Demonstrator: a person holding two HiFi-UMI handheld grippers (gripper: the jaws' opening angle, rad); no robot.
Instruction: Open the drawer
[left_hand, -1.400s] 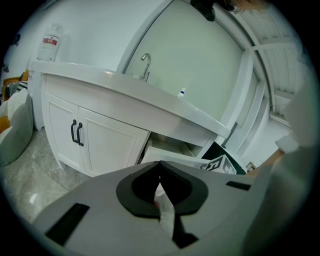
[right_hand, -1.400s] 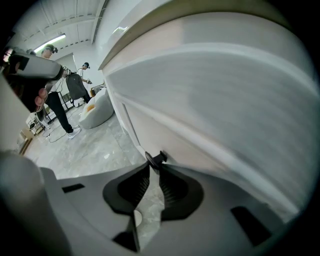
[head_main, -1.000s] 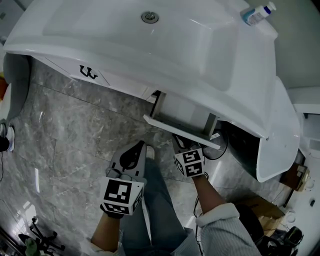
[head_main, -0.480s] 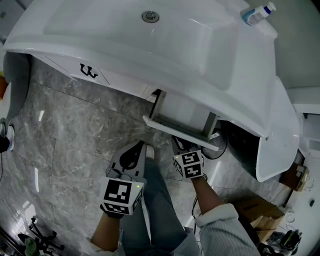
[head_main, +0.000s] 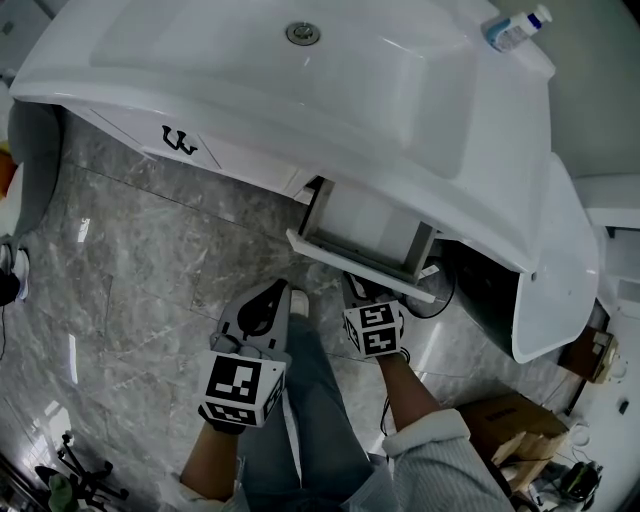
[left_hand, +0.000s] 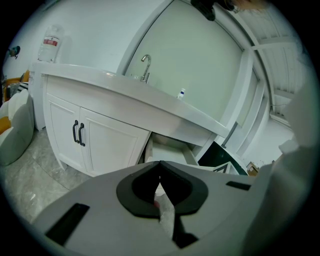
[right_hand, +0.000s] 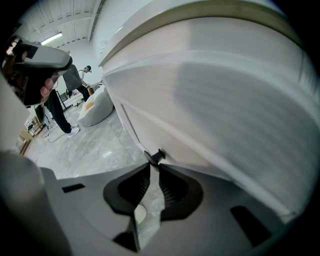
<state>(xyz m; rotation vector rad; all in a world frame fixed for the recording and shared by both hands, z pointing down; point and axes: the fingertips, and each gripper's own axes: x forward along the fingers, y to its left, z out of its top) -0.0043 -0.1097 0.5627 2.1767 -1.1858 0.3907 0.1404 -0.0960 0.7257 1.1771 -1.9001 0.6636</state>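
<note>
The white drawer under the sink counter stands pulled partly out; the left gripper view shows its open inside. My right gripper reaches up under the drawer front. In the right gripper view its jaws pinch the small black drawer handle at their tips and are opening slightly. My left gripper hangs back over the floor, left of the drawer. Its jaws meet at the tips with nothing between them.
A white sink basin tops the vanity, with a bottle at its back right. Cabinet doors with black handles lie to the left. A cabinet door stands open on the right. A cardboard box sits beside my right sleeve.
</note>
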